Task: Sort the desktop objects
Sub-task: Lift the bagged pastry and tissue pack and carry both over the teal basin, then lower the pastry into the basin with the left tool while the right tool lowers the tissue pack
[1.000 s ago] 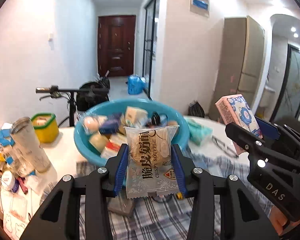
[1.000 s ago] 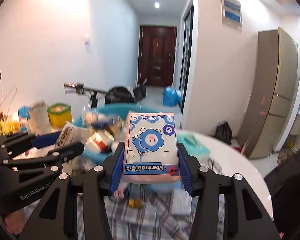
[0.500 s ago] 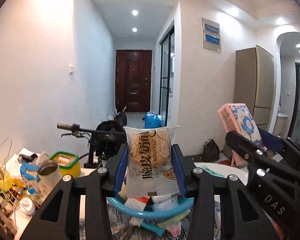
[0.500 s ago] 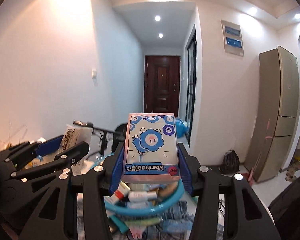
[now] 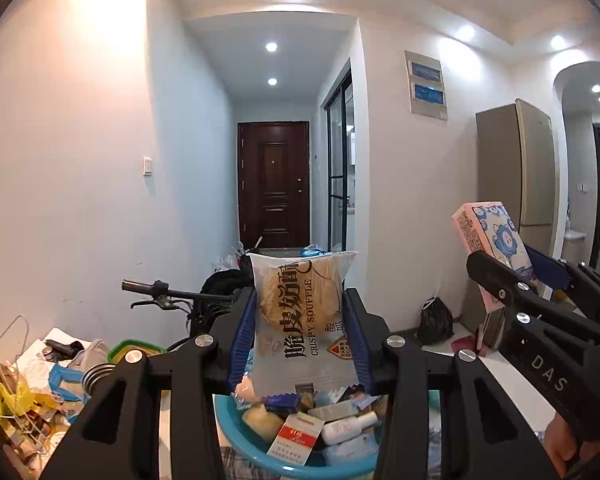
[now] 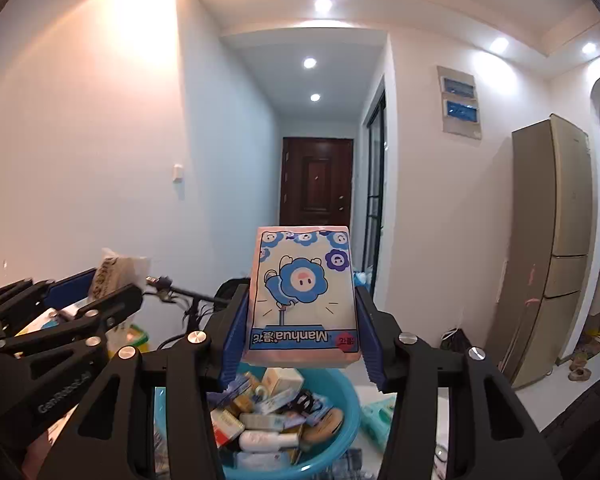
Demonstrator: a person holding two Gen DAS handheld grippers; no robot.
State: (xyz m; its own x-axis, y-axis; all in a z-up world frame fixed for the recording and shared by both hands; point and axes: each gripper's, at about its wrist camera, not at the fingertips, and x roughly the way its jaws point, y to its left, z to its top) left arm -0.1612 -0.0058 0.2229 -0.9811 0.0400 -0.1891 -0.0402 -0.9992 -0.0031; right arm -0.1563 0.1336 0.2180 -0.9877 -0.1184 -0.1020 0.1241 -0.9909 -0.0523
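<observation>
My left gripper is shut on a white "Crispy Souffle" snack packet and holds it upright above the blue basin. My right gripper is shut on a pink tissue pack with blue flower cartoons, also raised above the basin. The basin is full of small boxes, tubes and packets. The right gripper and its tissue pack show at the right of the left wrist view. The left gripper and its packet show at the left of the right wrist view.
The round white table carries a checked cloth under the basin. At its left are a green-rimmed yellow container, a jar, wire hangers and clutter. A teal pack lies right of the basin. A bicycle handlebar and fridge stand behind.
Both grippers have risen and tilted up with their packs still held. The basin has dropped from the middle of both views to the bottom edge, and the hallway and ceiling now fill the frames.
</observation>
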